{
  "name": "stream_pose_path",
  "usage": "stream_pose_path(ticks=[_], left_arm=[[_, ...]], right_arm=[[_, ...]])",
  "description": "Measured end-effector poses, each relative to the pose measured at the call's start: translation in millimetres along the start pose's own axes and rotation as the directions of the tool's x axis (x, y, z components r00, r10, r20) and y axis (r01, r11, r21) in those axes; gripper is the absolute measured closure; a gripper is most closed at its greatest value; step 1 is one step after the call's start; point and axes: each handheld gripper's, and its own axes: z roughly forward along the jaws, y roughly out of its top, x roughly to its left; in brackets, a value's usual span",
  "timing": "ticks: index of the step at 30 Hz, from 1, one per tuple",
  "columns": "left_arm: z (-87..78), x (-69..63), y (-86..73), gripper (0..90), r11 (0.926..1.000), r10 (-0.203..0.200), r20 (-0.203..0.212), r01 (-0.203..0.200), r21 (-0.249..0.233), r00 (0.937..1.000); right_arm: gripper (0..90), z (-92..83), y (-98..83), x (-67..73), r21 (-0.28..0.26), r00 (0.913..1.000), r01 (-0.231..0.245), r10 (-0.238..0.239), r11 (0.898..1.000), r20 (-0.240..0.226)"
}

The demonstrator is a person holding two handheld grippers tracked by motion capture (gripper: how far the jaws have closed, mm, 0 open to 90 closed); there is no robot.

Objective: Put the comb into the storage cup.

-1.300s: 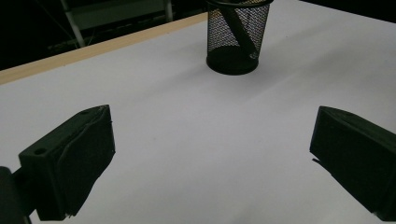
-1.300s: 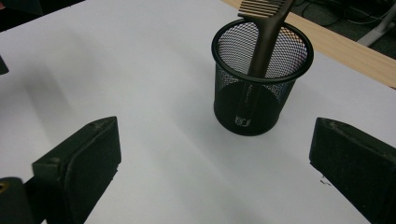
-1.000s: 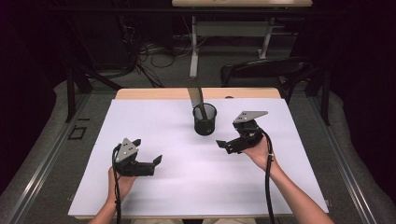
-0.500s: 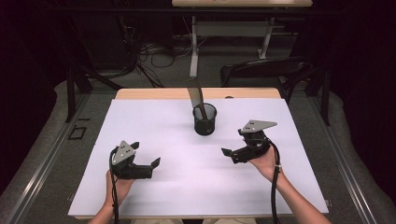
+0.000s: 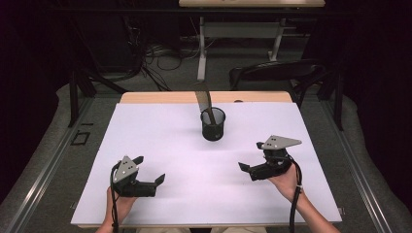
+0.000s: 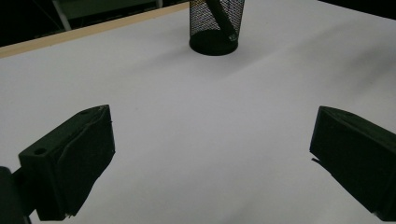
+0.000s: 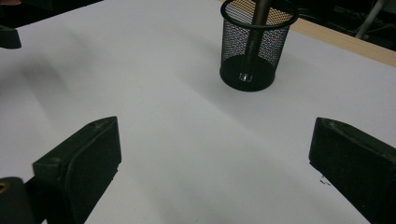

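A black mesh cup (image 5: 213, 127) stands upright at the far middle of the white sheet (image 5: 160, 131). A dark flat handle (image 5: 204, 101) leans out of it toward the back left. My left gripper (image 5: 150, 169) is held near the front left edge, open and empty, jaws toward the cup. My right gripper (image 5: 250, 155) is held at the front right, also open and empty. In the left gripper view the cup (image 6: 215, 25) sits far ahead of the open gripper (image 6: 212, 154). The right gripper view has the cup (image 7: 258, 44) ahead of the open gripper (image 7: 215, 163), with the handle (image 7: 259, 14) inside it.
The sheet covers most of the table; a strip of bare wood (image 5: 160, 97) runs along the far edge. A dark chair (image 5: 277, 73) and floor cables (image 5: 155, 53) lie beyond the table. A tip of the other gripper (image 7: 7, 37) shows at the right gripper view's top left.
Both grippers have drawn back toward the near edge. The right one moved farther, away from the cup. Both stayed open.
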Motion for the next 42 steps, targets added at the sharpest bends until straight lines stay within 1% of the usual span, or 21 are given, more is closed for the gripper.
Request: stream_pose_path(ticks=[3,5,8,16,23,26,32,38,42], left_arm=[[-3.8,-0.4,-2.1,0.0,1.0,0.007,-0.001,-0.007,-0.002,1.0],[-6.2,-0.9,-3.0,0.0,1.0,0.008,-0.001,-0.008,-0.003,1.0],[-8.8,-1.4,-5.0,0.0,1.0,0.002,0.002,-0.002,-0.003,1.0],[-11.3,-3.9,-11.9,0.0,0.9999,0.009,0.007,-0.009,0.011,0.9999],[-14.1,-6.6,-15.7,0.0,0.9995,0.021,0.007,-0.021,0.022,0.9998],[-14.9,-7.2,-17.6,0.0,0.9994,0.021,0.012,-0.022,0.027,0.9997],[-17.5,-7.1,-21.0,0.0,0.999,0.022,0.011,-0.022,0.038,0.9997],[-19.1,-8.4,-22.9,0.0,0.9986,0.036,0.003,-0.036,0.039,0.9993],[-19.2,-8.8,-23.2,0.0,0.9985,0.041,0.0,-0.041,0.037,0.9992]], right_arm=[[1.7,-5.0,-6.4,1.4,-0.006,1.0,-0.002,0.002,1.0,0.001],[1.6,-8.1,-10.7,1.9,-0.013,1.0,-0.004,0.004,1.0,-0.006],[1.5,-12.2,-16.8,2.2,-0.019,1.0,0.001,-0.002,1.0,-0.004],[0.3,-21.1,-35.4,3.8,-0.013,0.9999,-0.009,0.009,1.0,0.008],[0.0,-25.1,-50.2,7.5,-0.007,0.9995,-0.018,0.018,1.0,0.024],[0.0,-26.4,-55.1,9.6,-0.004,0.9994,-0.008,0.008,1.0,0.032],[0.0,-29.9,-64.7,15.0,-0.018,0.9984,0.006,-0.005,1.0,0.056],[0.0,-32.0,-73.6,17.8,-0.029,0.9977,-0.005,0.007,1.0,0.068],[0.0,-33.4,-77.3,19.0,-0.037,0.9966,0.001,0.002,0.999,0.082]])
